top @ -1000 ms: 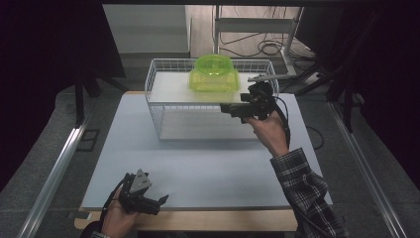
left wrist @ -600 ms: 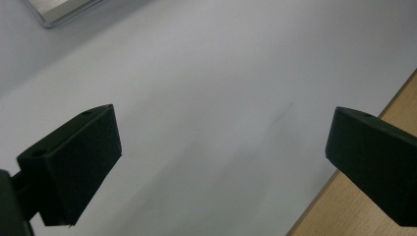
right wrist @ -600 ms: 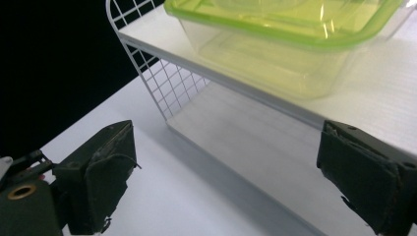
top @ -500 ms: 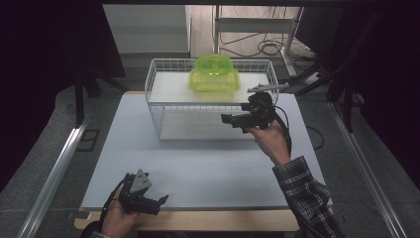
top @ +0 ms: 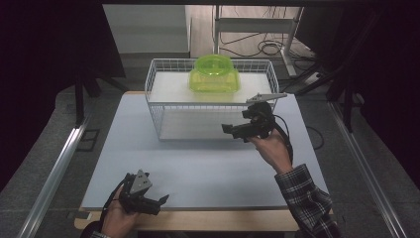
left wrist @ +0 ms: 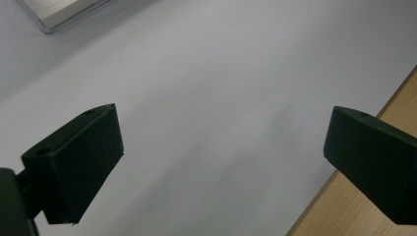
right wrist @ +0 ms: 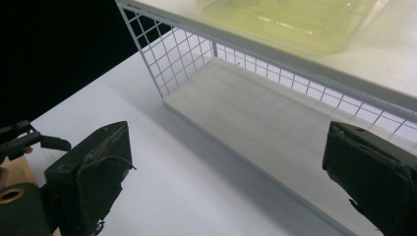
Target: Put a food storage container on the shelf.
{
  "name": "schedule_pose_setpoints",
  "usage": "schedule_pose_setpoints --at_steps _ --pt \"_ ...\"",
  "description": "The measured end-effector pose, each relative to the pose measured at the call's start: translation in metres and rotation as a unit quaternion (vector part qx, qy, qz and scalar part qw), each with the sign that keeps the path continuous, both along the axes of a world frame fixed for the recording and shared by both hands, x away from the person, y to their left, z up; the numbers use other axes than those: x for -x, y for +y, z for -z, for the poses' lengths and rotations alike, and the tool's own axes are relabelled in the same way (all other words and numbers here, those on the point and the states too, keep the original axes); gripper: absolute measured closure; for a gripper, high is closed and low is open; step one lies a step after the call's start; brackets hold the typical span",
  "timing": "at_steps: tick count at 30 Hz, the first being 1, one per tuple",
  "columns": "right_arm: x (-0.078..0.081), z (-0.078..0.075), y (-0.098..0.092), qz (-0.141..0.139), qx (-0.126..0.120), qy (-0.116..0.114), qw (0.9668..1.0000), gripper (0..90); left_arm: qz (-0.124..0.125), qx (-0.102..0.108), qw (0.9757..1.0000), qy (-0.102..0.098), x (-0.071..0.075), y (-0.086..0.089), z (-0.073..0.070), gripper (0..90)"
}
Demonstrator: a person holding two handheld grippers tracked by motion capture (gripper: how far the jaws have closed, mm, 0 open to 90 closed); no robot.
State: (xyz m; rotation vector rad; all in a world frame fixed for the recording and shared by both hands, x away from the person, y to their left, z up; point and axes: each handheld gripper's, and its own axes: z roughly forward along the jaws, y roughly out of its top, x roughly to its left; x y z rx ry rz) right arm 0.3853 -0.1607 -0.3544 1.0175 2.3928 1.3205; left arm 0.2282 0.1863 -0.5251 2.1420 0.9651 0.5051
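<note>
Lighting: dim overall; surroundings near black, pale surface (top: 198, 163) the brightest area in the high view. Light from above; soft shadow under the wire rack (top: 208, 99). No glare. Quality: high view soft, slightly grainy. Gripper views: near fingers (left wrist: 78, 162) slightly blurred, with a faint shadow on the surface between them; green container (right wrist: 290, 19) washed out.

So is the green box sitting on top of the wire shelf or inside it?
On top. The green box rests on the upper board of the wire shelf; the lower level beneath it looks empty.
</note>
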Motion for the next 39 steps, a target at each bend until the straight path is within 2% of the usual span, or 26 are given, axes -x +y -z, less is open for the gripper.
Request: schedule_pose_setpoints --at_steps 17,22,39 --pt "0.014 0.020 -0.007 -0.001 0.019 -0.009 0.9998 1.1 -0.002 0.003 1.0000 0.003 -0.001 0.001 0.000 0.0" --pt "0.019 0.029 -0.011 -0.001 0.036 -0.017 0.9992 0.0 -0.001 0.004 1.0000 0.005 -0.001 0.001 0.000 0.0" --pt "0.036 0.046 -0.017 -0.004 0.048 -0.022 0.9986 0.0 0.000 0.003 1.0000 0.009 -0.001 0.001 0.001 0.0"
